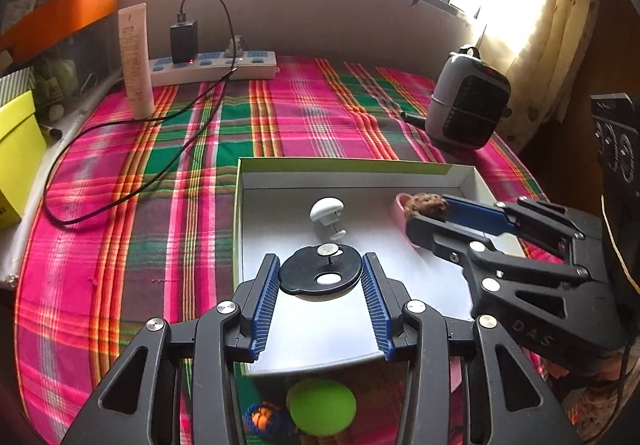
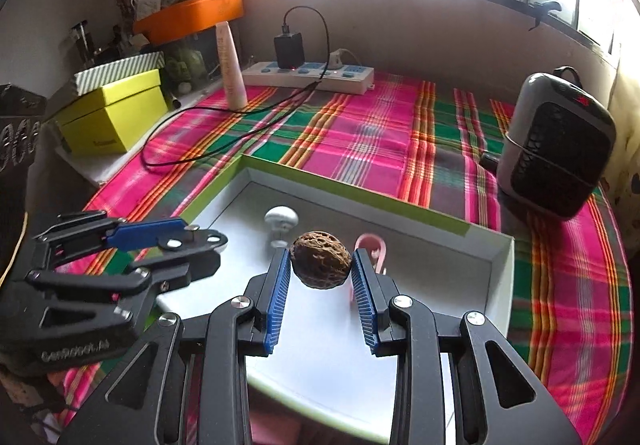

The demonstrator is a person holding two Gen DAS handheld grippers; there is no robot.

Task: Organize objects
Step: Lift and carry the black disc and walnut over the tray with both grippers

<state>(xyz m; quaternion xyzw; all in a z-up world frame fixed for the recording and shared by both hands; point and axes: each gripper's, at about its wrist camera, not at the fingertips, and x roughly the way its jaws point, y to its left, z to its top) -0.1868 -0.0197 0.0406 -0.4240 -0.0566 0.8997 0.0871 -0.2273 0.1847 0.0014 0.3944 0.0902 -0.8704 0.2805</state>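
My left gripper [image 1: 322, 265] is shut on a flat black disc [image 1: 312, 273] that has a metal stud and a white oval on it, held just above the white floor of an open box with a green rim [image 1: 239, 205]. In the right wrist view my right gripper [image 2: 320, 263] is shut on a brown walnut [image 2: 320, 265] over the same box [image 2: 360, 197]. A white mushroom-shaped knob [image 1: 327, 215] [image 2: 281, 219] and a pink clip [image 2: 372, 245] lie inside the box. Each gripper shows in the other's view: the right gripper [image 1: 428, 211] at right, the left gripper [image 2: 214, 251] at left.
The box sits on a pink and green plaid cloth [image 1: 160, 205]. A power strip [image 1: 212, 65] with a black charger and trailing cable, and a white tube [image 1: 136, 61], stand at the back. A grey heater [image 2: 556, 145] is at right, a yellow box [image 2: 116, 117] at left. A green round object [image 1: 322, 407] lies below the box.
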